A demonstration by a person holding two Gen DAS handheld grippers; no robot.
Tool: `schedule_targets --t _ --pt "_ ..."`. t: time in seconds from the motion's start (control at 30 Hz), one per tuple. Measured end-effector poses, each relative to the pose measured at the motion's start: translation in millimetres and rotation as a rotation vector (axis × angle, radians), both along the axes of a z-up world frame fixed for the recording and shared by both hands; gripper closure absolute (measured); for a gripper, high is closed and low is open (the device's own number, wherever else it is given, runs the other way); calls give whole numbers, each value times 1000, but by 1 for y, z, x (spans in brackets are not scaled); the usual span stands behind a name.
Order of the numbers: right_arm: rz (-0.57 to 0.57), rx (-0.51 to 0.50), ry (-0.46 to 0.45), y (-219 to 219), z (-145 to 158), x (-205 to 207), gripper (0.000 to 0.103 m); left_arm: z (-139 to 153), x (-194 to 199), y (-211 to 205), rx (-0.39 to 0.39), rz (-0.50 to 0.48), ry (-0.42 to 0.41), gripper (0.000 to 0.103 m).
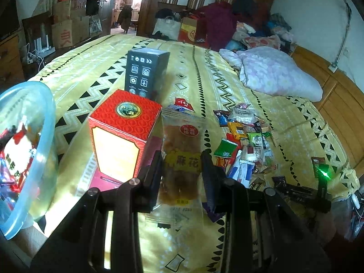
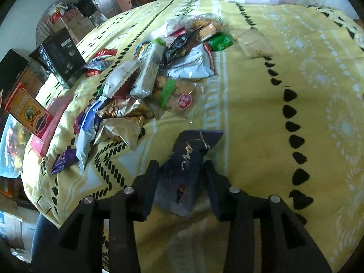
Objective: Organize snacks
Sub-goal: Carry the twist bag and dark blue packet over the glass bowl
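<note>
Bedroom; work surface is a bed point(image 1: 227, 52) under a yellow sheet with black zigzag and teardrop bands. Pink floral quilt point(image 1: 273, 72) bunched toward the headboard side. Cardboard boxes point(image 1: 66, 27) stacked by the open door.

Left wrist view: left gripper point(image 1: 182, 166) clenched on a twist pack point(image 1: 182, 157), a clear wrapper with a brown fried twist inside, a red round sticker and a yellow label. Both fingers press the wrapper's sides; the pack's top rises above the fingertips, its lower end hangs between the finger bases. Red box point(image 1: 122, 134) stands just left of the gripper, black box point(image 1: 145, 70) upright behind it. Clear blue bowl point(image 1: 29, 150) at the left edge, wrapped snacks inside. Snack pile point(image 1: 245, 141) lies on the sheet to the right, mixed green, white, orange and dark wrappers. A few red packets point(image 1: 182, 104) lie apart, near the black box.

Right wrist view: right gripper point(image 2: 180, 170) low over the sheet, a dark pack point(image 2: 184, 170) with gold script between its fingers. Left finger sits against the pack's edge; a narrow gap shows at the right finger. Jaws part-open, no firm grip; pack appears to rest on the sheet. Snack pile point(image 2: 159, 75) lies beyond, well apart from the fingertips. A small purple packet point(image 2: 62, 160) lies at the near left of the pile.
</note>
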State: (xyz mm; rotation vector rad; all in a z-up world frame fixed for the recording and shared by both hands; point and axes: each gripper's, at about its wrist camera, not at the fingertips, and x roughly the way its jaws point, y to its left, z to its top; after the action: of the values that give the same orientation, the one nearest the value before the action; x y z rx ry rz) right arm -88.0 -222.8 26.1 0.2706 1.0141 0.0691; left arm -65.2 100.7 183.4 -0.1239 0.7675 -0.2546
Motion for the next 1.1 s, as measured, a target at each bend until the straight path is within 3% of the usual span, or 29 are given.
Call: schedule_targets --t 0.13,0.43,0.6,0.67,0.7,0.77,0.9,1.1 --pt "-65 -5 -69 -5 16 -22 43 -5 0 -2 5 -6 6 69" --pt "-80 1 -45 2 2 -23 43 -15 -2 -14 18 -22 27 69" --pt "-80 -122 47 19 -19 4 41 -2 -5 -11 17 -8 -21 69" --pt "-61 -171 37 24 -21 7 41 3 -7 -12 35 -12 -35 69" --pt "-57 -185 35 25 -20 8 42 6 -6 -12 43 -14 -41 69" --pt "-60 -208 22 21 -18 8 61 11 -7 -9 43 -13 -55 69" --pt "-80 -159 -6 9 -9 5 65 26 -9 8 27 17 -101 69" --pt "-69 -158 -120 13 48 3 65 33 -4 34 -11 74 -124 69"
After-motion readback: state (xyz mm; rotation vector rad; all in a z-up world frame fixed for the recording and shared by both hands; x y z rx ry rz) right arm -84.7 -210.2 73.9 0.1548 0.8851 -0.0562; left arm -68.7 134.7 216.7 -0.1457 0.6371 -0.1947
